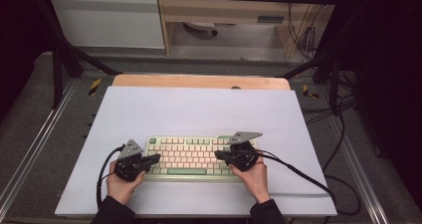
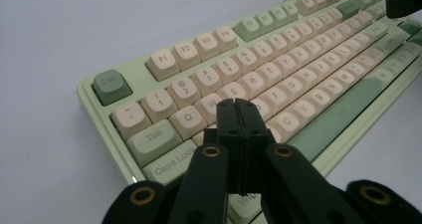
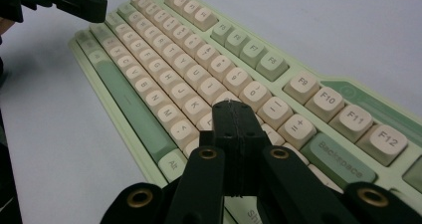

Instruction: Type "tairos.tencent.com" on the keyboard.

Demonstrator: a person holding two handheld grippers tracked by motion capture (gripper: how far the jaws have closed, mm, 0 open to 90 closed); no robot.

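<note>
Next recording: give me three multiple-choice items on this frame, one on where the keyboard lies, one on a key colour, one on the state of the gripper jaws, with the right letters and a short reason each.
1. Where does the keyboard lie?
A. On the white sheet, between the two grippers
B. On the bare wooden strip at the far edge
C. On the floor beside the table

2. What colour is the Esc key?
A. Cream
B. Green
C. Black

3. How do the jaws of the left gripper and right gripper stand?
A. Both wide open
B. Left open, right shut
C. Both shut, holding nothing

Answers:
1 A: the high view shows it on the sheet with a gripper at each end.
2 B: the left gripper view shows Esc darker green beside cream keys.
3 C: in each gripper view the two jaws meet flat, with nothing between them, over the keys.
</note>
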